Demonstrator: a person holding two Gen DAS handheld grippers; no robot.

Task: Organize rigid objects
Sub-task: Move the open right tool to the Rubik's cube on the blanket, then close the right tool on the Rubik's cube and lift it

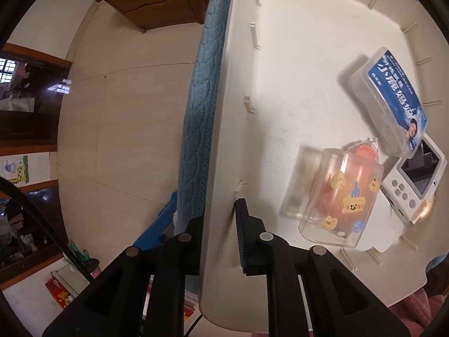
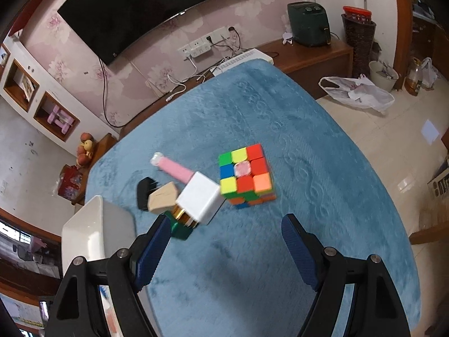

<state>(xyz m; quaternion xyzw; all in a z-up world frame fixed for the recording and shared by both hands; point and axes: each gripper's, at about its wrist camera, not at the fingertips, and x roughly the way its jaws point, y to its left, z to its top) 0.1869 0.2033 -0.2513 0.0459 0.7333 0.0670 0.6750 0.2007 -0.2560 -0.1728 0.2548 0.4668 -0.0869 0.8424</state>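
Note:
My left gripper (image 1: 221, 233) is shut on the side wall of a cream storage bin (image 1: 221, 129). Inside the bin lie a clear box with a blue label (image 1: 393, 98), a clear cup with yellow bear prints (image 1: 342, 199), a pink item (image 1: 364, 154) behind it and a small white handheld console (image 1: 415, 179). My right gripper (image 2: 224, 244) is open and empty above the blue tablecloth (image 2: 252, 112). Ahead of it lie a Rubik's cube (image 2: 245, 174), a white box (image 2: 200, 196), a pink tube (image 2: 174, 168), a tan block (image 2: 162, 198), a black charger (image 2: 144, 192) and a green and gold item (image 2: 182, 224).
The bin also shows at the left of the right wrist view (image 2: 87, 230). A TV (image 2: 157, 2) hangs on the far wall above a wooden cabinet (image 2: 314, 53). A plastic bag (image 2: 356, 92) and a bucket (image 2: 383, 74) sit on the tiled floor to the right.

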